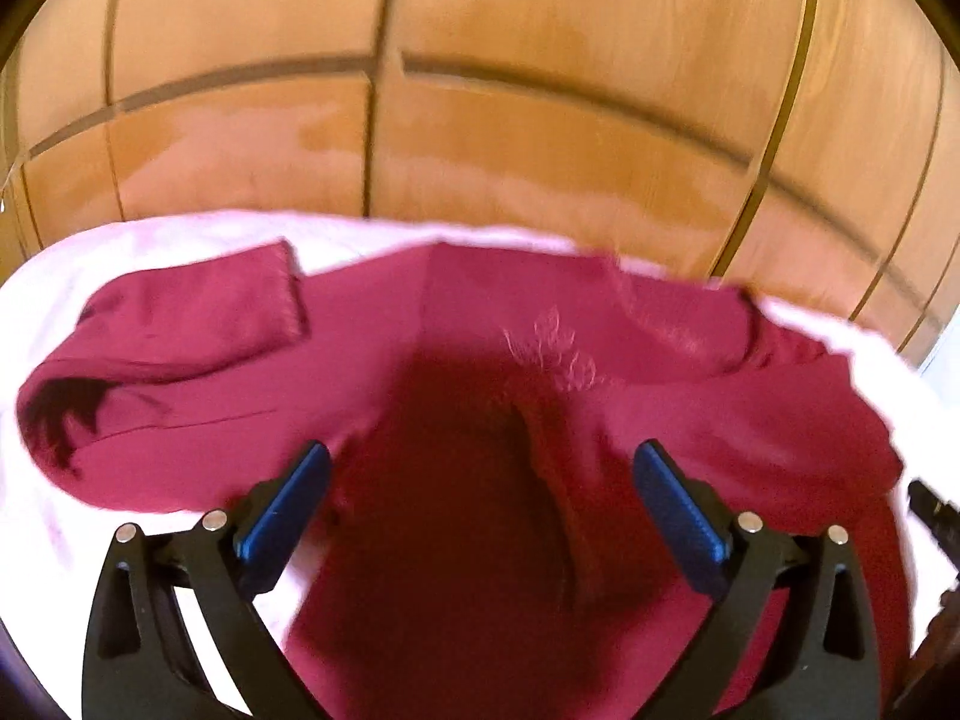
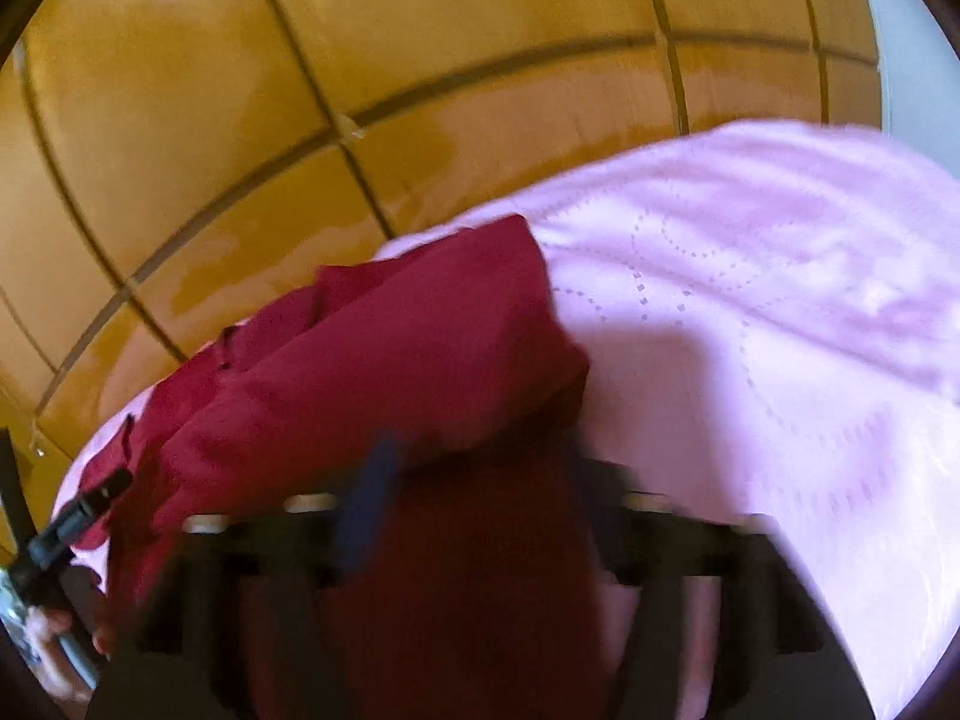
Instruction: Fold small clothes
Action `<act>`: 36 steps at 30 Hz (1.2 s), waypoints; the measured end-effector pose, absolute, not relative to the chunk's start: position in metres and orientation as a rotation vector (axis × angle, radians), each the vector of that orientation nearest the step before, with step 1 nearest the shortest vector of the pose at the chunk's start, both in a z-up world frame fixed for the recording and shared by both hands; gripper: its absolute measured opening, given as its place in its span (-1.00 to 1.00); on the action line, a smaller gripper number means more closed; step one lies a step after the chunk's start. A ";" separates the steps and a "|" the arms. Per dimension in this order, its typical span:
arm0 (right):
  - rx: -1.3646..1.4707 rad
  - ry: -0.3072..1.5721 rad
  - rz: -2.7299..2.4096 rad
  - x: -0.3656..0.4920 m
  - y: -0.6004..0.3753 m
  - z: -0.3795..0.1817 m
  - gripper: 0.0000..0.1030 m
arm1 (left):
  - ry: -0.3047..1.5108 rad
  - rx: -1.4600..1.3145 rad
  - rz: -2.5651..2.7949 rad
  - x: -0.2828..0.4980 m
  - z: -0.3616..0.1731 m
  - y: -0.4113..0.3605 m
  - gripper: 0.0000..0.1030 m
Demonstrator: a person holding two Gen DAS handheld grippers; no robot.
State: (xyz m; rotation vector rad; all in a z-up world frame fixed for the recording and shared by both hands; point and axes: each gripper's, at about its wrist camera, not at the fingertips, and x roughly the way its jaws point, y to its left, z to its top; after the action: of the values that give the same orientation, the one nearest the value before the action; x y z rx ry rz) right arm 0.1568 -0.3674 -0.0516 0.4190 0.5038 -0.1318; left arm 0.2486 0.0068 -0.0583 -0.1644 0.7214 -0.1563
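**Currently: both tongs over the maroon garment on the pink bedcover**

Nearest in my left wrist view, my left gripper (image 1: 480, 495) stands spread wide, its blue pads (image 1: 285, 498) well apart and pressing on nothing; maroon cloth lies below the gap between them. Beyond, the maroon garment (image 1: 456, 324) lies spread on the pink bedcover (image 1: 150, 240), a pale embroidered motif (image 1: 552, 348) on its chest. One sleeve (image 1: 180, 318) is folded back over the garment's left part in this view, cuff pointing away from me. At the right edge a black piece of my other tool (image 1: 930, 510) shows. Behind the bed stand wooden wardrobe panels (image 1: 480, 60).

Nearest in my right wrist view, my right gripper (image 2: 480, 516) is heavily blurred; its fingers (image 2: 372, 498) appear parted, with a fold of maroon cloth running between them, and I cannot tell whether the pads press on it. Farther out, a bunched fold of the garment (image 2: 390, 348) rests on the bedcover (image 2: 750, 300), which carries a dotted stitched pattern. At the far left, my left tool (image 2: 66, 528) shows, fingers (image 2: 54, 624) wrapped round its handle. Wardrobe panels (image 2: 300, 90) close the background
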 end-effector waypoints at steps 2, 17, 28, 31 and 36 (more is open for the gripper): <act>0.393 0.505 -0.103 0.140 -0.354 -0.054 0.22 | 0.694 -0.215 -0.154 0.237 -0.053 0.026 0.95; 0.394 0.582 -0.174 0.135 -0.341 -0.082 0.46 | 0.688 -0.136 0.167 0.265 -0.042 0.138 0.93; 0.451 0.551 -0.137 0.131 -0.351 -0.084 0.46 | 0.801 0.305 0.066 0.315 -0.081 0.093 0.43; 0.451 0.550 -0.136 0.131 -0.352 -0.084 0.46 | 0.858 0.246 0.036 0.325 -0.088 0.103 -0.06; 0.454 0.550 -0.134 0.131 -0.352 -0.084 0.46 | 0.836 0.125 0.042 0.327 -0.075 0.113 -0.78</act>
State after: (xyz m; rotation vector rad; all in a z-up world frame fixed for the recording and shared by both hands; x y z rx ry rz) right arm 0.1308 -0.3518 -0.0842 0.4536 0.5500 -0.1342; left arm 0.3269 0.1128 -0.0748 0.1246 0.8355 0.0420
